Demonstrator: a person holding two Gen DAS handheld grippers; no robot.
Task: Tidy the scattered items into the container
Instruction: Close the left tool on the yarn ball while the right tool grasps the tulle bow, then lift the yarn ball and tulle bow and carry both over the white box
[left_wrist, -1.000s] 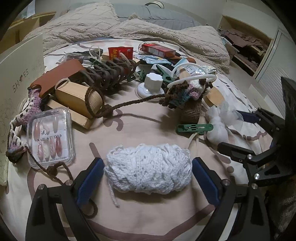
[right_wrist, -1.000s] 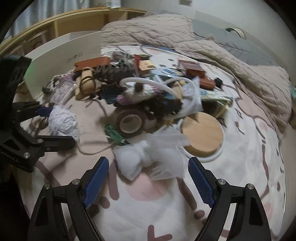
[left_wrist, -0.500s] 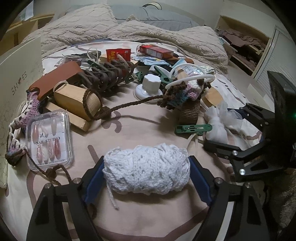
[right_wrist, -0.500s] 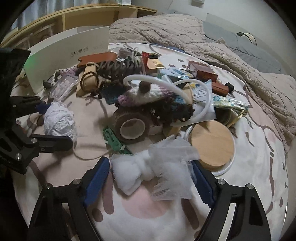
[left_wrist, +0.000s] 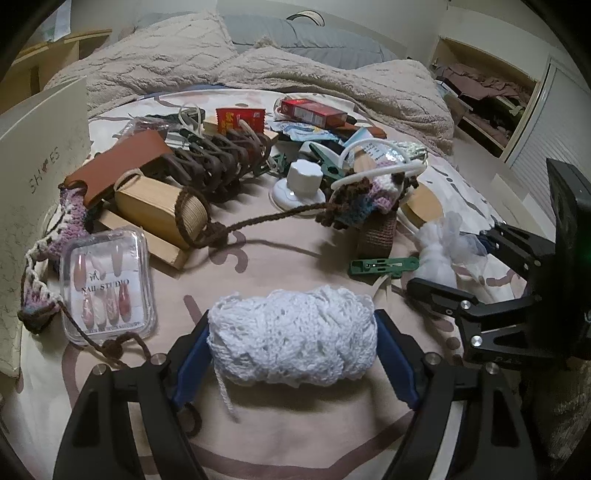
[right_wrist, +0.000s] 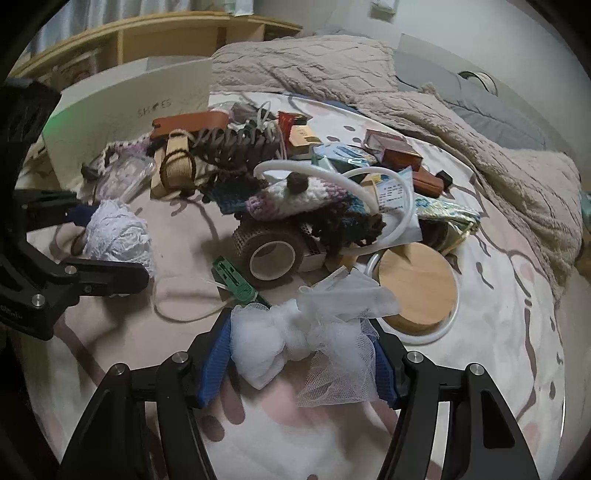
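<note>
Bedding in pale pink and cream with brown squiggles covers the bed (left_wrist: 295, 424), which carries a heap of small clutter. Nearest in the left wrist view, the left tool (left_wrist: 291, 354) has its blue pads pressed against both ends of a white crocheted bundle (left_wrist: 291, 336) lying on the sheet; its jaws have just been closing onto it. Nearest in the right wrist view, the right tool (right_wrist: 301, 354) has likewise just been closing, and its pads now clamp a white tulle bow (right_wrist: 295, 343) on the sheet. Just beyond the bow lie a green clip (right_wrist: 234, 278) and a round wooden lid (right_wrist: 417, 291) with a white rim. To the left of the crocheted bundle sits a clear case of false nails (left_wrist: 107, 284), with a brown cord trailing past it. Farther back come a roll of brown tape (right_wrist: 273, 251) under a multicoloured crochet piece (right_wrist: 299, 195), a wooden block (left_wrist: 159, 206), a brown claw clip (left_wrist: 221, 166), a brown leather piece (left_wrist: 118, 162) and a red box (left_wrist: 314, 110). At the far left stands the white shoe box (right_wrist: 140, 110), the container, well apart from both held things. A beige blanket (left_wrist: 332, 81) lies rumpled behind everything.
</note>
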